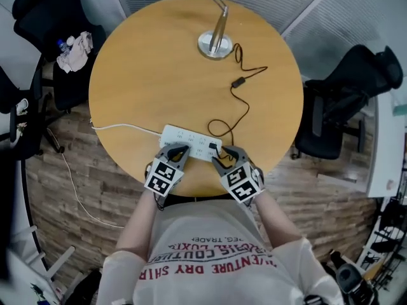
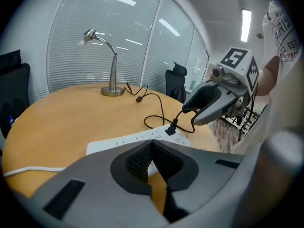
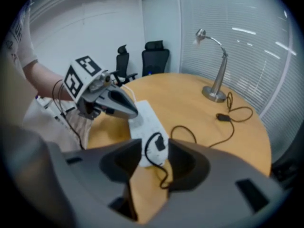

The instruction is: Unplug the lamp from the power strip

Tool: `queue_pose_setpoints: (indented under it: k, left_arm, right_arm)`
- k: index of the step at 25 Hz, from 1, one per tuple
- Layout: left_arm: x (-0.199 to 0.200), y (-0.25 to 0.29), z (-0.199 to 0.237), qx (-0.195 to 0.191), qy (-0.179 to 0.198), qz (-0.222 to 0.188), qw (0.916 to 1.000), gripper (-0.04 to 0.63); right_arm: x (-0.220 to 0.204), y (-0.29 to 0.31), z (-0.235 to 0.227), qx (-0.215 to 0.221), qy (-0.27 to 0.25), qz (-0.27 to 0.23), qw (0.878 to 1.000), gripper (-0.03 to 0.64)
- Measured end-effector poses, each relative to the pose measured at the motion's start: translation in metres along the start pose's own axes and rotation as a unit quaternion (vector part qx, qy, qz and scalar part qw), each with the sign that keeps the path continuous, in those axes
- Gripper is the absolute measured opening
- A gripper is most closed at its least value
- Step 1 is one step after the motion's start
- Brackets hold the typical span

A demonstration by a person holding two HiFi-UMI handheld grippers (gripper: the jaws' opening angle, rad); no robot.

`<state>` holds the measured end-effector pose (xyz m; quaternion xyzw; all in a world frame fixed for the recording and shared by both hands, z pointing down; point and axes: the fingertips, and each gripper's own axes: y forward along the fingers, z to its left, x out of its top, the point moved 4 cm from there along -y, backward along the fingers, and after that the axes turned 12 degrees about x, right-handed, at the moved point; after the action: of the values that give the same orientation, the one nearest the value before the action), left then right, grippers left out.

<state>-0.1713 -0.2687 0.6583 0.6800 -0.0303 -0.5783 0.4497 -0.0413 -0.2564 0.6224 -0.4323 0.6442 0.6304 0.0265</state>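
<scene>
the left tongs (image 2: 151, 145) are pressed together with nothing in them, tips at the near edge of the white power strip (image 2: 137, 139). the right tongs (image 3: 156, 151) stand apart, and the black plug (image 3: 160, 143) shows in their gap, seated near the strip's right end with neither jaw clasping it. from the plug a black cord (image 1: 245, 116) loops across the round wooden desk (image 1: 140, 75) to the lamp (image 1: 215, 40) by the far edge.
</scene>
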Motion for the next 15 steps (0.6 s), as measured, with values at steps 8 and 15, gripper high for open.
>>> queue_pose_setpoints:
  k: [8,15]
  left_arm:
    - [0.001,0.044,-0.016,-0.033,0.097,0.062,0.9928,0.028]
    - [0.000,0.048,-0.017,-0.047,0.121,0.076,0.9886,0.028]
  right_arm:
    - [-0.011,0.042,-0.013,0.017,-0.050,0.111,0.992,0.156]
    - [-0.013,0.057,-0.019,0.013,-0.077,0.156,0.985,0.099]
